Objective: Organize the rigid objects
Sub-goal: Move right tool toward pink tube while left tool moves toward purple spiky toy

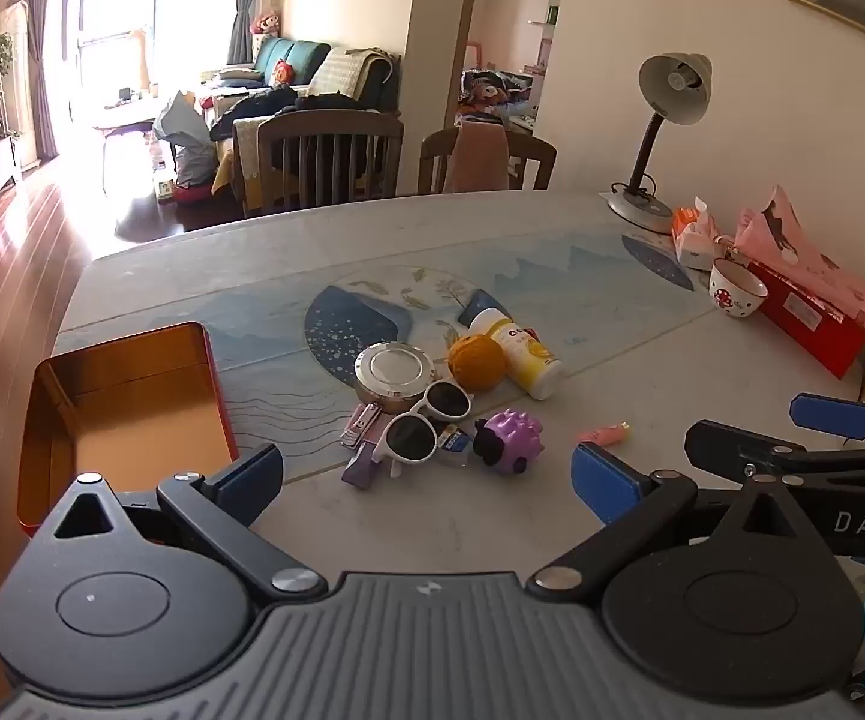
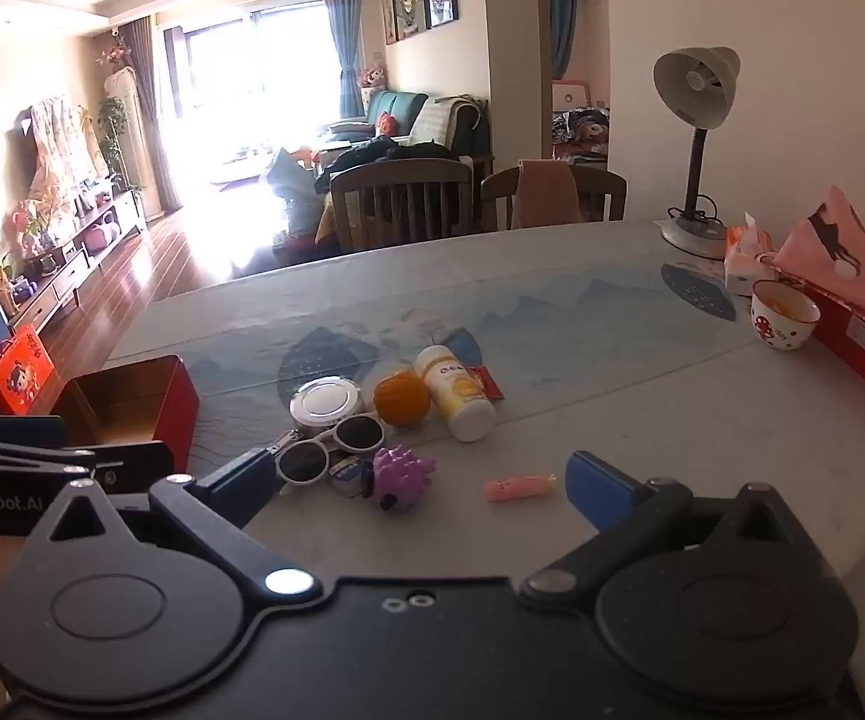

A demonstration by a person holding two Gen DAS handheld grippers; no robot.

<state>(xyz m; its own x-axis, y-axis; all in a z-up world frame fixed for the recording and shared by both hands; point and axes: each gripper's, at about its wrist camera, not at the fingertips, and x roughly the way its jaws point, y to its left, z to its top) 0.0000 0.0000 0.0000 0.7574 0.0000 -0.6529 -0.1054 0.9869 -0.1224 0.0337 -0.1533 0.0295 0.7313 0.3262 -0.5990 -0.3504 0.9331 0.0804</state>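
A pile of small items lies mid-table: white sunglasses [image 1: 423, 423], a round silver tin [image 1: 395, 373], an orange ball [image 1: 476, 362], a white and yellow bottle [image 1: 519, 353], a purple spiky toy [image 1: 510, 440], nail clippers [image 1: 362, 423] and a pink tube [image 1: 603, 434]. An open red tin box [image 1: 126, 414] with an empty gold inside stands left of them. My left gripper [image 1: 426, 480] is open and empty, just short of the pile. My right gripper [image 2: 426, 483] is open and empty, near the purple toy [image 2: 402, 474] and pink tube [image 2: 519, 487]. The box [image 2: 138, 402] lies to its left.
A desk lamp [image 1: 654, 138], tissue packs [image 1: 696, 234], a mushroom-print bowl [image 1: 735, 288] and a red box under pink cloth [image 1: 810, 306] line the table's right side. Two wooden chairs [image 1: 324, 162] stand at the far edge. The right gripper's fingers [image 1: 828, 414] show at right.
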